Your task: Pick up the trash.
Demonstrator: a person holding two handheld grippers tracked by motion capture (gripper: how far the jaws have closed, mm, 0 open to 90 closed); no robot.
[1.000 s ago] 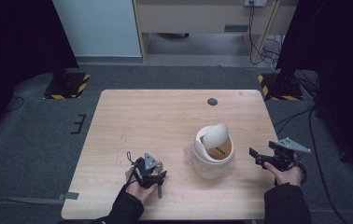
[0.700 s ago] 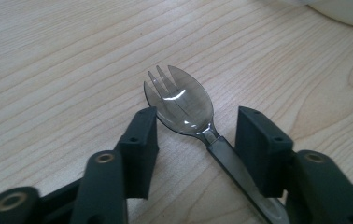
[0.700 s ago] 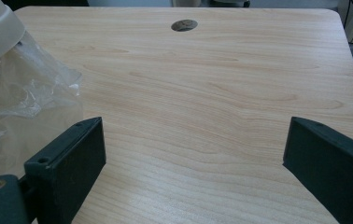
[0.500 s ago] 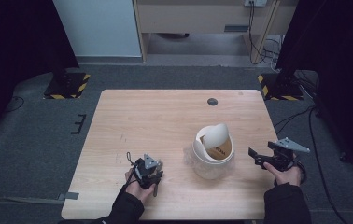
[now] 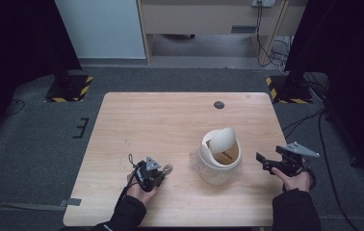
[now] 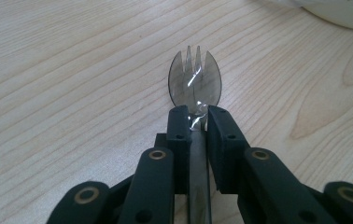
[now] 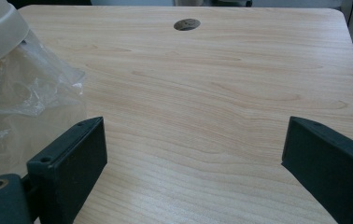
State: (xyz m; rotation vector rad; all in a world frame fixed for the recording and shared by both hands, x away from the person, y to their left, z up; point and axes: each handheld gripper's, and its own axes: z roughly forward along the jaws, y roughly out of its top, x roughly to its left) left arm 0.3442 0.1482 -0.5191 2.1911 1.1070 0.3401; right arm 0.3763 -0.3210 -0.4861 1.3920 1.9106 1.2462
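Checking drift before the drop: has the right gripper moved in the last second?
Yes, slightly. The right gripper has edged left toward the white bin, which stayed put on the table; its jaws are open.

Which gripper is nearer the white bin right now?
Right. The right gripper sits just off the white bin's right side; the left gripper is farther off its left.

left gripper: black fingers, brass rivets | sleeves: dark
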